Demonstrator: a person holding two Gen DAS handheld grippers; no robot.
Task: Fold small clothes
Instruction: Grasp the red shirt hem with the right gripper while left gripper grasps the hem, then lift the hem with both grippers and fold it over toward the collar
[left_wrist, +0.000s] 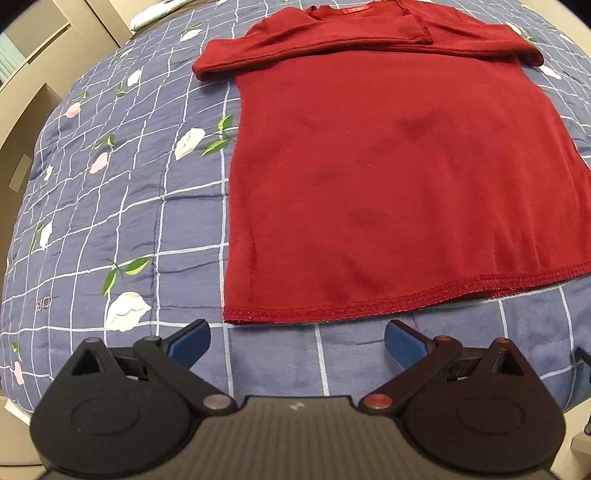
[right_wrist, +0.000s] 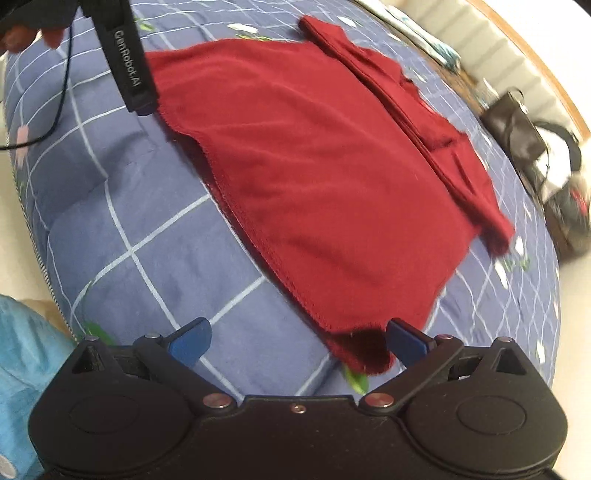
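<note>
The red shirt (left_wrist: 399, 177) lies flat on a bed, spread over a blue quilt (left_wrist: 122, 206) marked with white grid lines and printed flowers. Both long sleeves are folded across the chest near the collar, one lying over the other, and the stitched hem runs along the edge of the shirt nearest the left gripper.

The left gripper (left_wrist: 297, 341) stands just short of that hem, over bare quilt near the shirt's left hem corner. Its jaws are spread wide and hold nothing; the blue pads (left_wrist: 190, 343) are apart from the cloth.

The right gripper (right_wrist: 298, 341) is at the other hem corner of the shirt (right_wrist: 314, 166). Its jaws are also spread wide, and the corner of the hem reaches into the gap between them, lying against the inner side of the right pad (right_wrist: 404, 341); nothing is clamped. In the right wrist view the left gripper (right_wrist: 142, 107) shows again, at the far end of the hem, with a hand (right_wrist: 26, 27) holding it.

Beyond the far edge of the quilt (right_wrist: 129, 221), a dark bag (right_wrist: 517, 133) sits by the wall.
</note>
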